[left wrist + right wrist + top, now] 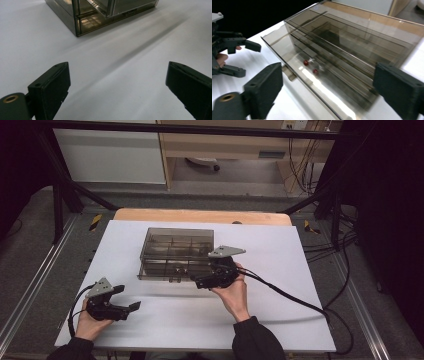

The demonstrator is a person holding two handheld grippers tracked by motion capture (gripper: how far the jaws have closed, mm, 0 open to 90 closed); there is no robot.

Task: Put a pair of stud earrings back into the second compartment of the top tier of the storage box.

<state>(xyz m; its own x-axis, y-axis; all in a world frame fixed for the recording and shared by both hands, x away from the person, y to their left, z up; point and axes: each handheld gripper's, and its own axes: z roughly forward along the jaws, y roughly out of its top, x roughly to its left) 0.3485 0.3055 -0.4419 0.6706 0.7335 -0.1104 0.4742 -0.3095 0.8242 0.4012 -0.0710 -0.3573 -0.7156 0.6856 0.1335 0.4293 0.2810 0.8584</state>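
While the smoked-plastic drawer box (176, 251) sits on the white table top (280, 315), a little beyond the middle, its lowest drawer (312, 82) is seen pulled part-way out toward the person's side. Two small red beads (306, 62) are spotted on the floor of that drawer. The right gripper (197, 281) is held level just before the box's front right corner, its jaws spread wide with nothing between them, so the drawer appears to have been let go. A pull on the drawer is judged to be the step in hand. Next, either a reach into the drawer for a bead or a push to shut it would be called for; for a bead, the jaws must be tipped down over the drawer's front wall and narrowed. The right hand (232, 292) is wrapped under the gripper body, forearm angled in from the near edge. Well apart from the box, near-left of it, the left gripper (131, 307) is rested low on the table, jaws wide and empty, pointed toward the box.
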